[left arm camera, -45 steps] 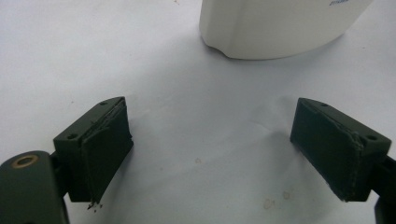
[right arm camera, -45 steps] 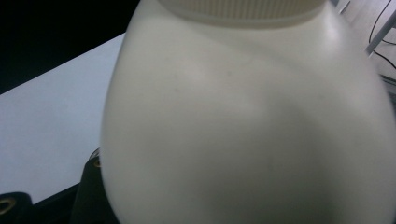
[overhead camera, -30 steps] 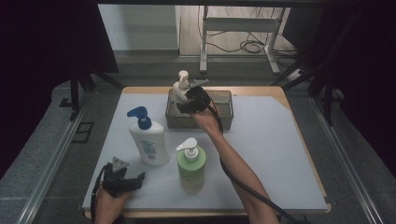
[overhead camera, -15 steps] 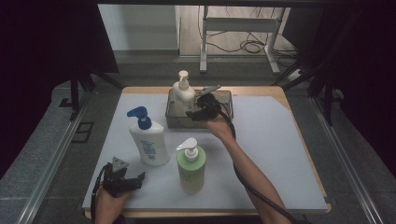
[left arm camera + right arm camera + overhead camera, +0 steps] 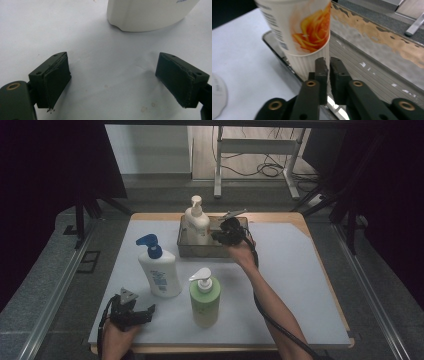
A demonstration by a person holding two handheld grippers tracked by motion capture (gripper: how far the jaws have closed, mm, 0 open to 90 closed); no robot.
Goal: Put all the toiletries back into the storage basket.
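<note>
A cream pump bottle (image 5: pixel 197 222) stands in the tray (image 5: pixel 200 251) at the tabletop's (image 5: pixel 300 285) far edge. The right gripper (image 5: pixel 222 232) hovers just beside it, fingers (image 5: pixel 321 72) nearly touching, holding nothing. Well nearer than the tray, the left gripper (image 5: pixel 142 312) rests with fingers (image 5: pixel 53 75) spread wide, empty.

Three pump bottles are counted on the table (image 5: pixel 310 285): one cream bottle (image 5: pixel 197 222) at 12 o'clock, standing in the single dark tray (image 5: pixel 200 251); one white bottle with a blue pump (image 5: pixel 159 270) at 9 o'clock; one green bottle with a white pump (image 5: pixel 205 297) at 6 o'clock. Two grippers are counted, the left gripper (image 5: pixel 145 312) at 7 o'clock and the right gripper (image 5: pixel 220 234) at 12 o'clock.
</note>
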